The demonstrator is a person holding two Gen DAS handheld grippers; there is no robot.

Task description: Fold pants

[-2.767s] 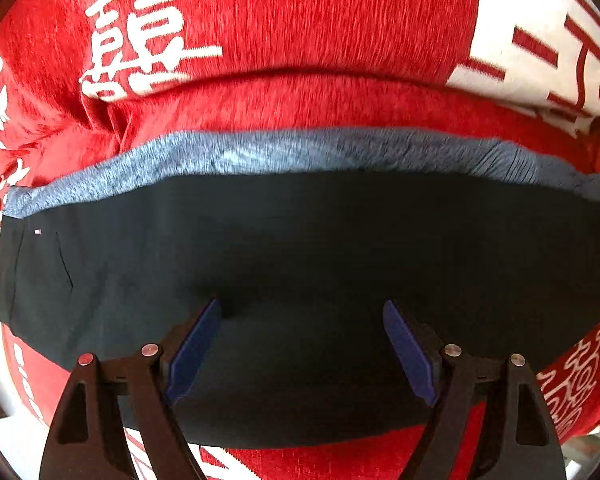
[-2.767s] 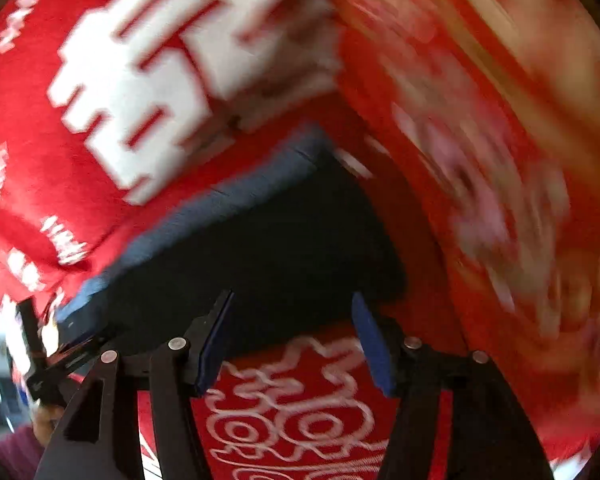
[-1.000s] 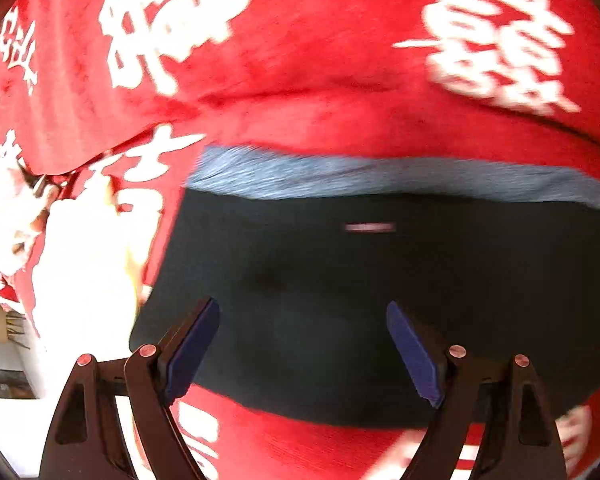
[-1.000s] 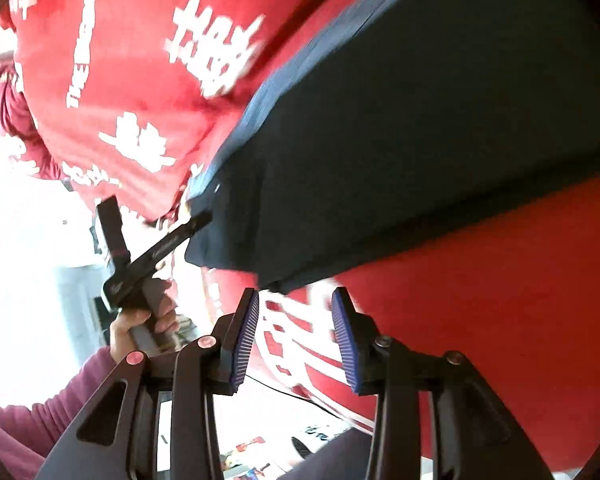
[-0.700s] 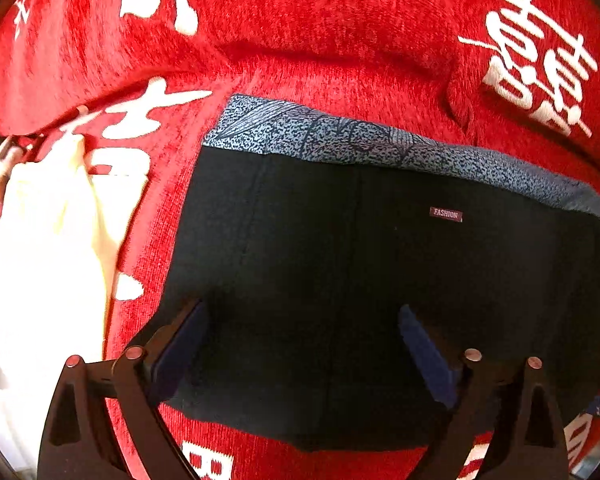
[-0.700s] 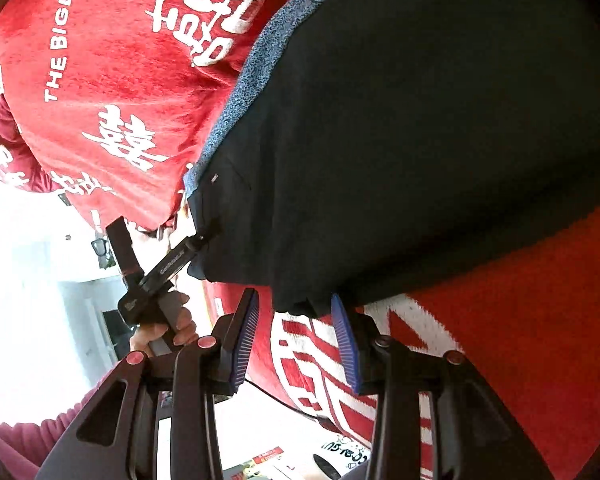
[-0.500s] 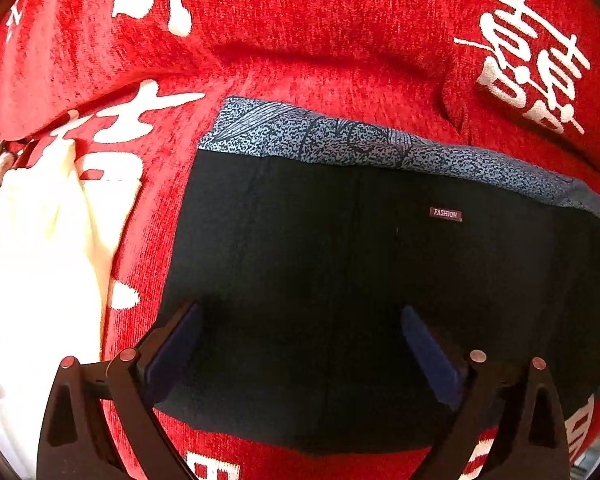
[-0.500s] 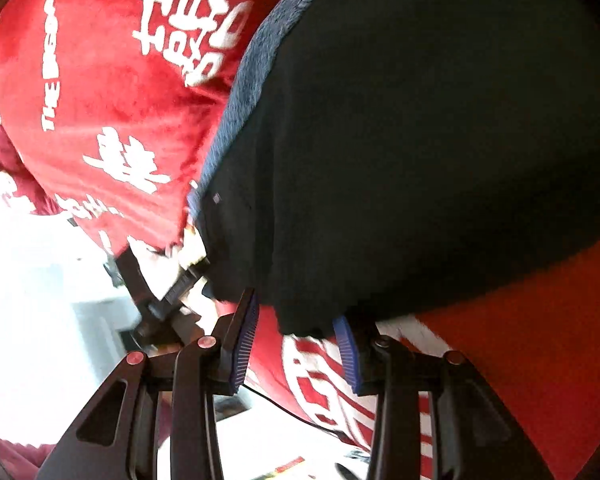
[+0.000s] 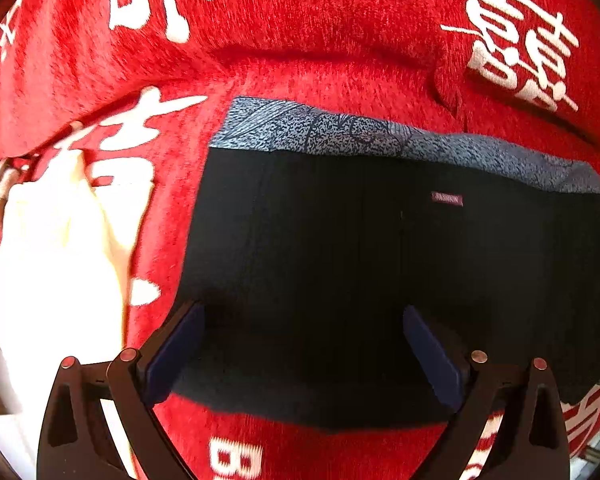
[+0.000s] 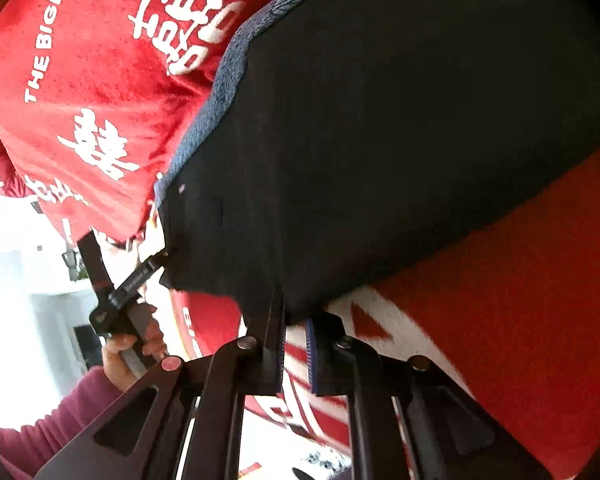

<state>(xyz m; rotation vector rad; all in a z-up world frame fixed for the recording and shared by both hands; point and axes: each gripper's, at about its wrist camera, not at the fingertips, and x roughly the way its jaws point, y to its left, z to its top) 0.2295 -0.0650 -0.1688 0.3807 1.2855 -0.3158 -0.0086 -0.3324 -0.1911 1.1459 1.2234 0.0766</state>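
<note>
— Where are the pants point(image 9: 360, 272)?

— Flat on the red blanket point(image 9: 320, 52), dark side up, with the speckled blue waistband point(image 9: 340, 134) along the far edge and a small label point(image 9: 447, 198) just below it.

— And your left gripper point(image 9: 302, 344)?

— I hold it low over the near edge of the pants, pointing along the cloth toward the waistband. Its jaws stand wide apart, one blue pad point(image 9: 176, 354) at each side, with dark cloth lying between them and nothing pinched. In the right view my left hand point(image 10: 134, 344), in a maroon sleeve, wraps the handle, and the tips sit at the pants' corner.

— And the right gripper point(image 10: 296, 344)?

— Tilted, coming at the near hem from below. Its jaws are nearly together, only a narrow gap left, with the hem's edge right at the tips. Whether cloth is really caught between them, I cannot tell; the fabric hides the contact.
</note>
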